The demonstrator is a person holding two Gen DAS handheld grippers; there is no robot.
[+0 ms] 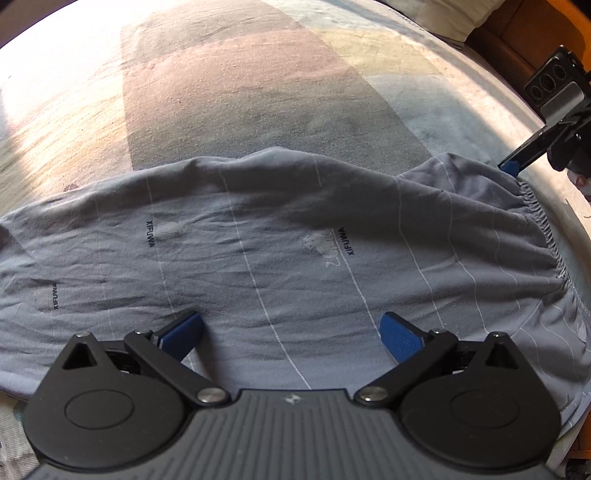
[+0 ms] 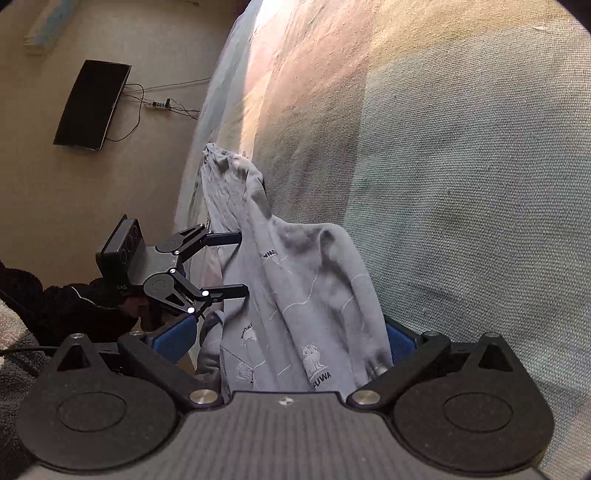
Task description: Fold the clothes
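Note:
A grey garment (image 1: 277,240) printed with small animals and lettering lies spread and wrinkled on the bed (image 1: 240,92), its elastic waistband (image 1: 546,229) at the right. My left gripper (image 1: 291,321) hovers over the cloth, open wide, with nothing pinched. In the right wrist view the garment (image 2: 295,277) bunches up between the spread blue pads of my right gripper (image 2: 286,336), which is open. The left gripper (image 2: 243,264) shows there at the garment's left side. One blue fingertip of the right gripper (image 1: 511,168) sits at the waistband's far corner.
The bed cover (image 2: 461,184) has faded colour bands and strong sunlight at the far side. A pillow (image 1: 454,14) and wooden frame (image 1: 517,33) lie beyond. A black screen (image 2: 92,105), a power strip (image 2: 159,105) and a dark sleeve (image 2: 74,306) are at the left.

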